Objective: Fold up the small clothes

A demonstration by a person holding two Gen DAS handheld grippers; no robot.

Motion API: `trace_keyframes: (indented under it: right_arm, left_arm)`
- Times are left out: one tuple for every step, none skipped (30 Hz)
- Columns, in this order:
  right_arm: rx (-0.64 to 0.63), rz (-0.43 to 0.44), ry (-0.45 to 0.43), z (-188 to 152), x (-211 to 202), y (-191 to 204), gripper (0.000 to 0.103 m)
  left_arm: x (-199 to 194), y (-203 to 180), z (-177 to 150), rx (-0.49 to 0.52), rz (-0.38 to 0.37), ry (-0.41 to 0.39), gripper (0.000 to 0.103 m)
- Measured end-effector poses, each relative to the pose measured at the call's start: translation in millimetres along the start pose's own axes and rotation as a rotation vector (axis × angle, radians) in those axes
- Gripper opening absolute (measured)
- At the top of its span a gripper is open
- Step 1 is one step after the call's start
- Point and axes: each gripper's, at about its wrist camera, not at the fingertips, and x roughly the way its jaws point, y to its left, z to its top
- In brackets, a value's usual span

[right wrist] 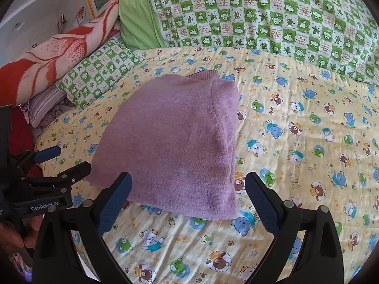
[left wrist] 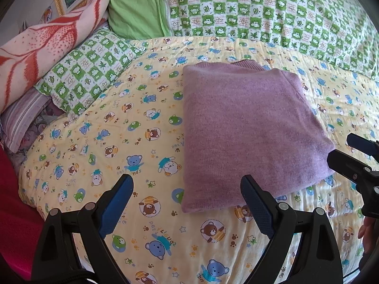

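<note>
Blue-padded fingers of the left gripper are seen nearest the lens, spread wide with nothing between them, and the right gripper is shown the same way in its own view: jaws apart, empty, held just above the bed. Between and ahead of them a purple sweater lies on the yellow bear-print sheet, already folded into a thick, roughly square bundle, with a ribbed edge peeking out at its far side. It is touched by neither gripper, though the near edge is just beside the pads in both views. The fold is judged to be nearly or wholly done, so the main risk is that it gets undone. If only the top layer is pinched, the bundle could be peeled open when lifted. The knit looks soft and thick, so layers could slide over one another if it is dragged across the sheet, and the loose sheet could be caught together with the sweater. The two grippers are also close together on the near side and could be knocked against each other. A green checked quilt and a red-patterned blanket are piled at the far and left edges, well apart from the sweater.
</note>
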Motion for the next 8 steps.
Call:
trace_keyframes:
  right_arm:
    - [-0.001,0.001,0.000,0.2,0.4,0.0,0.096]
    - [0.001,0.004,0.001,0.5,0.6,-0.5,0.096]
    - [0.001,0.004,0.001,0.5,0.6,-0.5,0.096]
    - [0.000,0.004,0.000,0.7,0.7,-0.4,0.096]
    - [0.000,0.004,0.000,0.9,0.8,-0.7,0.096]
    - [0.002,0.006,-0.001,1.0,0.9,-1.0,0.096]
    - [0.001,0.006,0.001,0.9,0.8,-1.2,0.096]
    - [0.001,0.005,0.002,1.0,1.0,-1.3,0.096]
  left_arm:
    - [-0.2,-0.4,-0.2,0.001,0.000,0.000,0.093]
    - [-0.4,-1.0,-0.4,0.002,-0.001,0.001,0.093]
    - [-0.7,-1.4,-0.5,0.002,-0.003,0.001,0.093]
    - [-1.2,-2.0,-0.9,0.003,-0.004,0.000,0.093]
    - [-1.6,-2.4,-1.0,0.006,-0.004,-0.001,0.093]
    - [-1.8,-2.8,-1.1,0.007,-0.005,-0.001,0.093]
    - [-2.0,-2.9,-1.1,0.006,-0.008,0.000,0.093]
    - [-2.3,-2.8,-1.0,0.004,-0.012,0.001,0.093]
